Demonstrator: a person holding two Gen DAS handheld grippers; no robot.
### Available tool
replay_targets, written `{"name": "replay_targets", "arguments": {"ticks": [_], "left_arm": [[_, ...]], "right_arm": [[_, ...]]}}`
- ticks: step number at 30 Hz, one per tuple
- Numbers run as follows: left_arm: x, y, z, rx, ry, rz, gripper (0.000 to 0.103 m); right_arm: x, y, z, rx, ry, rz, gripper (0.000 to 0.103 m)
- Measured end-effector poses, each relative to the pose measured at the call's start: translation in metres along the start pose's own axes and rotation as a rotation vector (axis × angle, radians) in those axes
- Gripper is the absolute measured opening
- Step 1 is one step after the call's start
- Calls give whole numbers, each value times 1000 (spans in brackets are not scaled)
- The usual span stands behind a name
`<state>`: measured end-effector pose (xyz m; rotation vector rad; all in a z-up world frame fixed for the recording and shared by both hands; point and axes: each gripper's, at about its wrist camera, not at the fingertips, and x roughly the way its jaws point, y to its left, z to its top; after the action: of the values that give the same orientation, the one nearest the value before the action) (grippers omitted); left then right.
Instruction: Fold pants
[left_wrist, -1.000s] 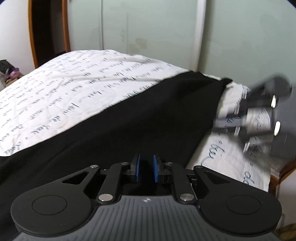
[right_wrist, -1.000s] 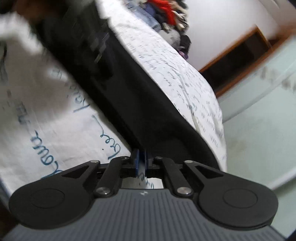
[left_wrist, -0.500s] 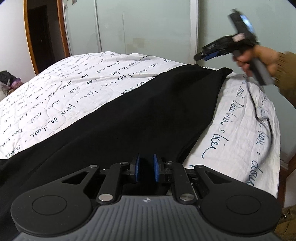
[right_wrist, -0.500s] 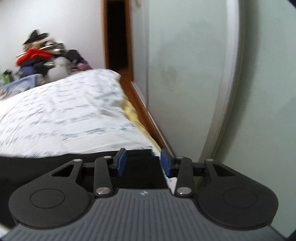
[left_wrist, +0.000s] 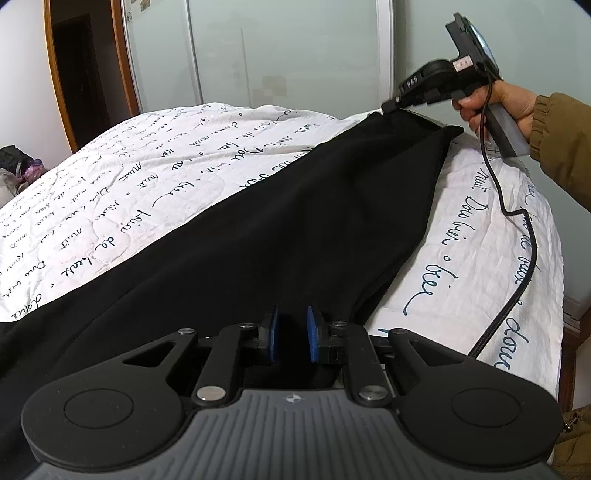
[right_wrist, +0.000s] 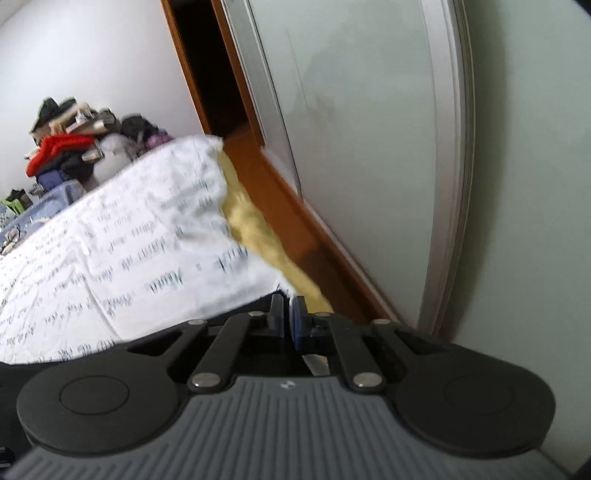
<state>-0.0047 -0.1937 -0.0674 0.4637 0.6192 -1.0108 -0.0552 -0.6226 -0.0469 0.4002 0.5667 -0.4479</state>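
1. The black pants (left_wrist: 258, 229) lie stretched across the bed (left_wrist: 122, 192), running from the lower left of the left wrist view up to the upper right, over a white quilt printed with dark handwriting.
2. The left claw (left_wrist: 291, 334) sits at the bottom centre of its own view, its blue pads a narrow gap apart with black cloth of the pants filling that gap; it is clenched on the near end of the pants.
3. The right claw (left_wrist: 388, 107) shows in the upper right of the left wrist view, held by a hand (left_wrist: 498, 107) in an olive-brown sleeve (left_wrist: 565, 147). Its tip meets the far upper corner of the pants, which is lifted slightly off the quilt there.
4. In the right wrist view the right claw (right_wrist: 287, 319) has its pads almost together, with a dark edge of the pants (right_wrist: 258, 306) at them; it is clenched on that corner.
5. A black cable (left_wrist: 517, 236) hangs from the right claw's handle and trails down over the quilt at the right of the frame.
6. In the right wrist view, a pile of clothes (right_wrist: 70, 155) sits at the upper left beyond the bed, and a pale sliding door (right_wrist: 369, 147) fills the right.
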Motion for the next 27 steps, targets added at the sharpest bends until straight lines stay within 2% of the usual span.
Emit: {"name": "replay_targets", "arguments": {"ticks": [4, 6, 7, 10, 11, 15, 19, 20, 22, 23, 24, 25, 27], "left_arm": [[0, -2, 1, 7, 4, 8, 15], [0, -2, 2, 6, 5, 8, 15], [0, -1, 2, 5, 4, 6, 15], [0, 0, 2, 4, 3, 4, 16], [0, -1, 2, 4, 3, 4, 16], [0, -1, 1, 4, 0, 6, 16], [0, -1, 1, 6, 0, 7, 16], [0, -1, 1, 6, -1, 8, 16], [0, -2, 1, 7, -1, 9, 16], [0, -2, 1, 8, -2, 10, 16], [0, -2, 1, 9, -3, 10, 16], [0, -2, 1, 10, -3, 10, 16], [0, -2, 1, 11, -4, 12, 16]], "right_arm": [[-5, 2, 11, -12, -46, -59, 3], [1, 0, 12, -34, -17, -181, 16], [1, -1, 12, -34, -18, -203, 17], [-9, -9, 7, 43, -13, -5, 16], [-11, -6, 5, 25, 2, 17, 17], [-1, 0, -2, -38, 68, -9, 19], [11, 3, -8, -70, 87, -6, 41], [13, 7, -9, -99, 88, -20, 42], [14, 10, -13, -134, 88, -10, 41], [12, 11, -14, -145, 80, -10, 33], [10, 11, -16, -152, 75, -9, 16], [8, 11, -16, -159, 68, -24, 10], [3, 11, -15, -161, 40, -32, 7]]}}
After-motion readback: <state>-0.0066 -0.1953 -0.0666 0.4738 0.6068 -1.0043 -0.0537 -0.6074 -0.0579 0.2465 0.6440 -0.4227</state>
